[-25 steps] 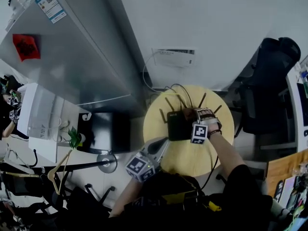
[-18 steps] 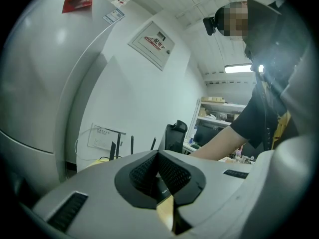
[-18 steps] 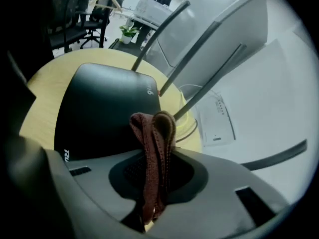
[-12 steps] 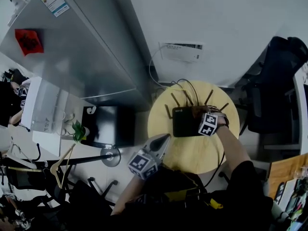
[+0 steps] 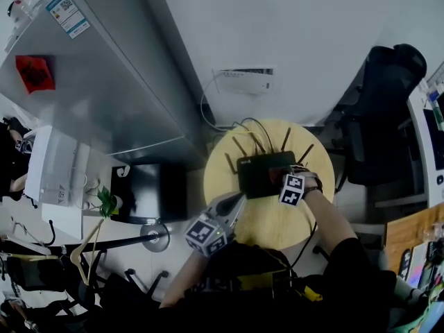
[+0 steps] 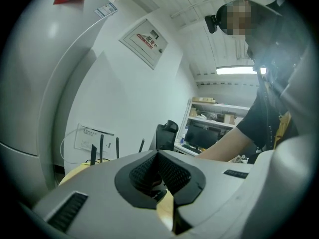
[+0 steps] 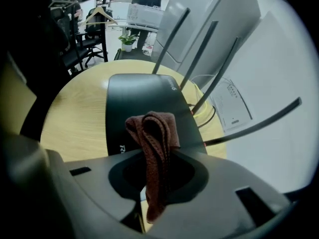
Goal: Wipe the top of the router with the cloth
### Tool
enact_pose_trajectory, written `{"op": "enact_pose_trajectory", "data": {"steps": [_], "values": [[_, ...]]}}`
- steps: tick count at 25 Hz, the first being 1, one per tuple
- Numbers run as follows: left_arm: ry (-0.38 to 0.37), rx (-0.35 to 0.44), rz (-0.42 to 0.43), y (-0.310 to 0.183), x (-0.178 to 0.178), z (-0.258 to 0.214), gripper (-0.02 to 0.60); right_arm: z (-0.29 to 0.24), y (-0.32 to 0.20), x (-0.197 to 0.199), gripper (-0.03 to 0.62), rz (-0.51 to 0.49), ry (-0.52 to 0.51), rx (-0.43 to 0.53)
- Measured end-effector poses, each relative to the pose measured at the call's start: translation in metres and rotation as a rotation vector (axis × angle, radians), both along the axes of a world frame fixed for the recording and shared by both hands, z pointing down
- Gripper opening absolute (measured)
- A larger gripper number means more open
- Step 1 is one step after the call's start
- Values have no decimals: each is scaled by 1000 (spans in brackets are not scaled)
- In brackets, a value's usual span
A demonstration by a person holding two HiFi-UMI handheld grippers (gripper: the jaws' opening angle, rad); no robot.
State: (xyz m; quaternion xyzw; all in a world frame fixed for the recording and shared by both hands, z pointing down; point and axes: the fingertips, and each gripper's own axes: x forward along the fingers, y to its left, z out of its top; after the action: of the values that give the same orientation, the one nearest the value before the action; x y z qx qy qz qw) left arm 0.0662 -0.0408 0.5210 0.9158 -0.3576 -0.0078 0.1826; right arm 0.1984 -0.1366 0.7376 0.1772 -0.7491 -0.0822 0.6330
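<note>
A black router [image 5: 262, 173] with several thin antennas lies on the round wooden table [image 5: 263, 220]. My right gripper [image 5: 283, 180] is over the router's near right part, shut on a brown cloth [image 5: 276, 177]. In the right gripper view the folded cloth [image 7: 152, 133] sticks out of the right gripper [image 7: 158, 159] and rests on the router's top [image 7: 142, 101]. My left gripper [image 5: 234, 202] hangs at the table's near left edge, apart from the router. In the left gripper view the left gripper [image 6: 158, 155] is shut with nothing in it, and the antennas [image 6: 101, 147] show beyond.
Cables [image 5: 246, 125] run from the router's back to a wall box [image 5: 243, 80]. A tall grey cabinet [image 5: 104, 82] stands to the left and a black office chair [image 5: 378, 116] to the right. A black box [image 5: 149, 189] and a stand base [image 5: 154, 236] sit on the floor to the left.
The right gripper has slid the cloth a little over the router's top, towards its near right corner. The left gripper has hardly moved. The head camera has shifted.
</note>
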Motion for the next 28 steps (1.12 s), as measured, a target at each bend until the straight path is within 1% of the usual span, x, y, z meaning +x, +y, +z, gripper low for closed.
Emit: {"op": "enact_pose_trajectory", "data": {"steps": [4,13,22,25,28], "values": [[5,18,35,-1,11,-4,-8,-1,17,9,66,22,-5,-46],[14,39,117,2,35,-9,-8,-1,48,16,66,44,-29,-34],[35,20,133,1,40,-15,-8,0,65,16,66,105,-76,-36],[55,13,147,2,45,-17,-8,0,65,16,66,137,-64,-38],[59,14,156,1,48,-18,-8,-2,72,12,66,124,-66,-63]]}}
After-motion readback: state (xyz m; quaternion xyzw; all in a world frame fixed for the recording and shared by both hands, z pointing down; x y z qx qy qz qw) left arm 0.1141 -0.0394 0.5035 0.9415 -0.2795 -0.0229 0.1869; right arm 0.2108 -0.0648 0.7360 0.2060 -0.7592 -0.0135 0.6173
